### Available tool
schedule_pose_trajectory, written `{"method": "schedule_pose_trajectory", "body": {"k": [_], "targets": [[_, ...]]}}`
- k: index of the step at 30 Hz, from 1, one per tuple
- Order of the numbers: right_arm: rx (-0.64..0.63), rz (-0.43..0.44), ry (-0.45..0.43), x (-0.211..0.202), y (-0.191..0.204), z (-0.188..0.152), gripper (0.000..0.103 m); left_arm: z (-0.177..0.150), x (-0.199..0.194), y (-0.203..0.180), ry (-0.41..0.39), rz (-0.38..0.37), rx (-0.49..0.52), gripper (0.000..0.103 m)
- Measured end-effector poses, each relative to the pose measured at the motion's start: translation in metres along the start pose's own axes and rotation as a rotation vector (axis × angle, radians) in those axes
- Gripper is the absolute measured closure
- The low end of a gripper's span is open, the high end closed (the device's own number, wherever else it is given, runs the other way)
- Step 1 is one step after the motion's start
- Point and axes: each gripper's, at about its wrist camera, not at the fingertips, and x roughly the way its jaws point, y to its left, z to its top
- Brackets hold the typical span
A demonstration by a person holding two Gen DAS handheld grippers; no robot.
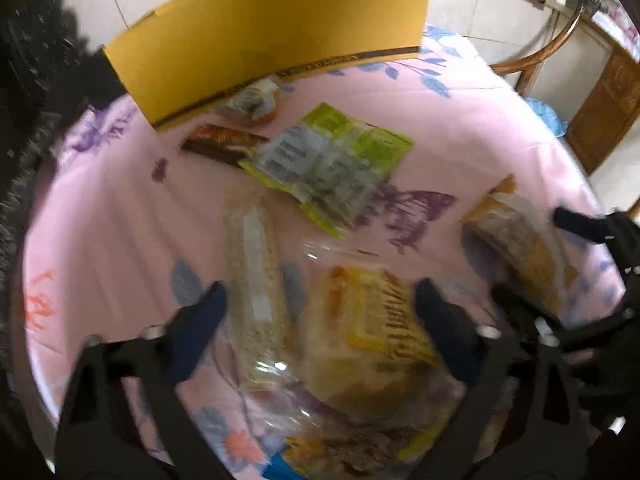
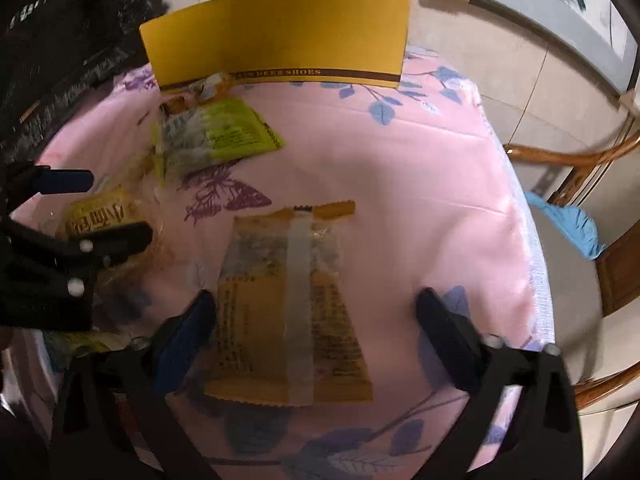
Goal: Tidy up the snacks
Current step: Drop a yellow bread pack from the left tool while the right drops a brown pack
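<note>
Several snack packets lie on a pink floral cloth [image 1: 460,128]. In the left wrist view my left gripper [image 1: 318,304] is open above a clear packet with a yellow label [image 1: 372,332] and a long pale cracker packet [image 1: 256,280]. Farther off lie a green packet [image 1: 332,160], a brown bar [image 1: 224,142] and a round bun packet [image 1: 256,100]. In the right wrist view my right gripper [image 2: 316,312] is open around an orange packet [image 2: 288,300] lying face down, not touching it. My left gripper [image 2: 96,212] shows at the left, over the yellow-label packet [image 2: 100,216].
A yellow shoe box [image 2: 280,40] stands at the table's far edge, also in the left wrist view [image 1: 264,36]. A wooden chair [image 2: 580,160] with a blue cloth [image 2: 568,224] stands to the right. The green packet [image 2: 216,136] lies near the box.
</note>
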Motion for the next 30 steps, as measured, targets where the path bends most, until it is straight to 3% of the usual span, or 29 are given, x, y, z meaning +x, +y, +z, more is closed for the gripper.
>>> {"method": "schedule_pose_trajectory", "body": {"k": [1, 2, 3, 4, 7, 14, 23, 30], "targets": [[0.020, -0.016, 0.015, -0.002, -0.002, 0.003, 0.058, 0.002, -0.004, -0.005, 0.011, 0.005, 0.029, 0.028], [0.051, -0.017, 0.038, -0.002, -0.003, 0.005, 0.059, 0.003, -0.006, -0.010, 0.015, 0.020, 0.063, 0.034], [0.098, 0.002, 0.048, -0.002, -0.008, 0.005, 0.060, 0.003, -0.007, -0.015, 0.015, 0.033, 0.097, 0.048], [0.127, 0.018, 0.055, -0.003, -0.012, 0.005, 0.060, 0.004, -0.008, -0.020, 0.014, 0.005, 0.129, 0.053], [0.226, 0.033, 0.079, -0.009, -0.027, 0.008, 0.060, 0.007, -0.010, -0.028, 0.040, 0.039, 0.176, 0.054], [0.270, 0.027, 0.066, -0.039, -0.037, 0.011, 0.060, 0.014, -0.019, -0.024, 0.075, 0.023, 0.142, 0.055], [0.243, 0.037, -0.048, -0.086, -0.042, 0.046, 0.060, 0.035, -0.062, -0.010, -0.003, 0.035, 0.109, 0.055], [0.104, 0.034, -0.211, -0.119, -0.034, 0.127, 0.060, 0.087, -0.114, 0.028, -0.158, 0.092, 0.037, 0.055]]}}
